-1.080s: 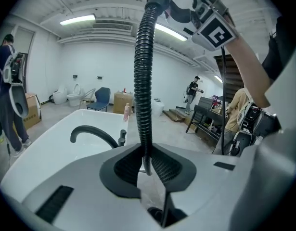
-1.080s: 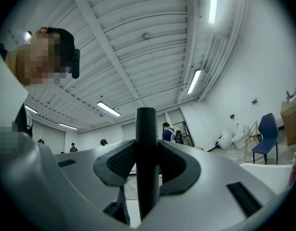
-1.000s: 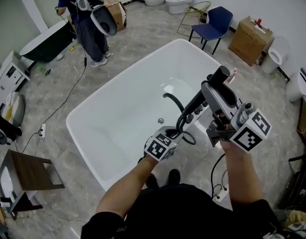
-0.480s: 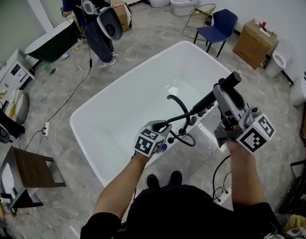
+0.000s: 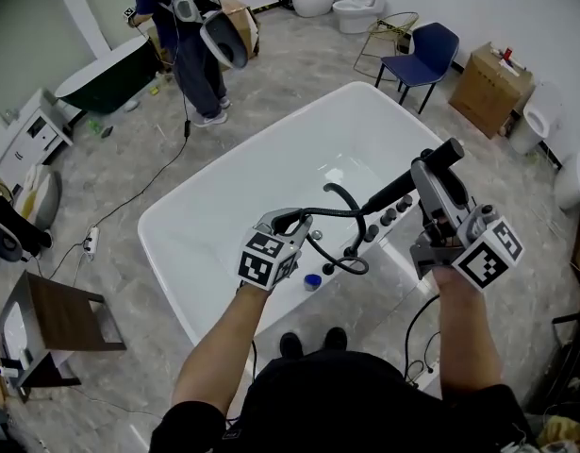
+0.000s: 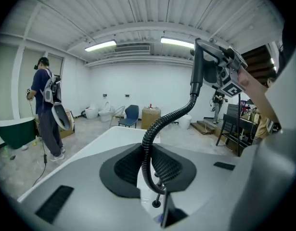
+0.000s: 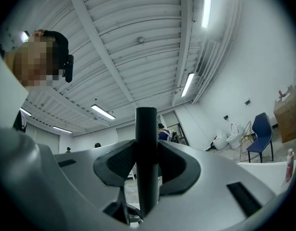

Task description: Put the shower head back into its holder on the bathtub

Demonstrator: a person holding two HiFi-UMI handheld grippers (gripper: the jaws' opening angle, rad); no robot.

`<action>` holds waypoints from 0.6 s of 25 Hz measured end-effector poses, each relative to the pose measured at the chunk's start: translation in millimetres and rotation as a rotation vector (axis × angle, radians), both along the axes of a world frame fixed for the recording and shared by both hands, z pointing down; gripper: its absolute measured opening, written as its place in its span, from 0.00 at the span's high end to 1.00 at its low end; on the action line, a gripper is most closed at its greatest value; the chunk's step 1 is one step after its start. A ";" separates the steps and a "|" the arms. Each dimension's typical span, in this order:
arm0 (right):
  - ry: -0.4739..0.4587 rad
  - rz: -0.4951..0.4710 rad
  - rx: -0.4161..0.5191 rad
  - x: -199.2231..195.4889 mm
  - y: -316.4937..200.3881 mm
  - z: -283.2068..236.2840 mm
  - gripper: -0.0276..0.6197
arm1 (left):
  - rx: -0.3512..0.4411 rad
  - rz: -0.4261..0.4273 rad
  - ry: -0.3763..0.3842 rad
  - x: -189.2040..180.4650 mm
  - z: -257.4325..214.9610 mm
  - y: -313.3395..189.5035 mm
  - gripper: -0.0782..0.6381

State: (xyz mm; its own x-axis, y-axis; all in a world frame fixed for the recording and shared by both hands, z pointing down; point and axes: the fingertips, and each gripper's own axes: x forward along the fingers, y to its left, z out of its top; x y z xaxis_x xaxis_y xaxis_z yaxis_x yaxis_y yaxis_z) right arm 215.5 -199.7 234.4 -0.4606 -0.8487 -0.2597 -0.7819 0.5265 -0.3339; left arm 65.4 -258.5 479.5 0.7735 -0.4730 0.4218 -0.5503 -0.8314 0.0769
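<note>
Head view has the left claw (image 5: 291,221) out over the basin of the bathtub (image 5: 261,149), set narrow and pinched on the black hose (image 5: 341,196). A second ago it sat low beside the dark fittings (image 5: 391,217) on the tub's near-right rim, close to where the hose lies in a loop. Since then it has drawn up and away from them toward the middle of the tub, and more of the hose now stretches in a flatter run over the basin. The right claw (image 5: 427,170) has hardly stirred. It stands wider, clamped on the handle of the shower head (image 5: 398,189), which is tilted up above that same rim. Right gripper view bears this out, with the dark handle (image 7: 147,153) squeezed between the pads. Left gripper view shows the ribbed hose (image 6: 162,124) nipped between its pads and climbing to the head.

I take this as clearing slack so the hose will not snag when the head goes down. The head is not yet seated, and I cannot tell which of the fittings is the holder.

Over the basin there is plenty of free room for the left claw. The tight spot is the near-right rim, where the fittings, the remaining loop and a small blue cap (image 5: 311,281) crowd together at the tub's edge. A standing person (image 5: 200,55) beyond the tub's far-left corner, a blue chair (image 5: 426,50) past its far end and a floor cable (image 5: 143,192) off its left side are all well apart from the work.
</note>
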 end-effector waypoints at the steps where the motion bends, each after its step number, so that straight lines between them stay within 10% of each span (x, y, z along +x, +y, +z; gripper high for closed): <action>1: -0.002 -0.003 0.002 -1.2 -0.8 -0.9 0.73 | 0.010 -0.007 0.002 -2.7 -3.9 -2.0 0.79; 15: -0.055 -0.048 0.042 -10.3 -8.9 -19.7 0.73 | 0.087 -0.100 0.074 -32.3 -48.5 -25.1 0.79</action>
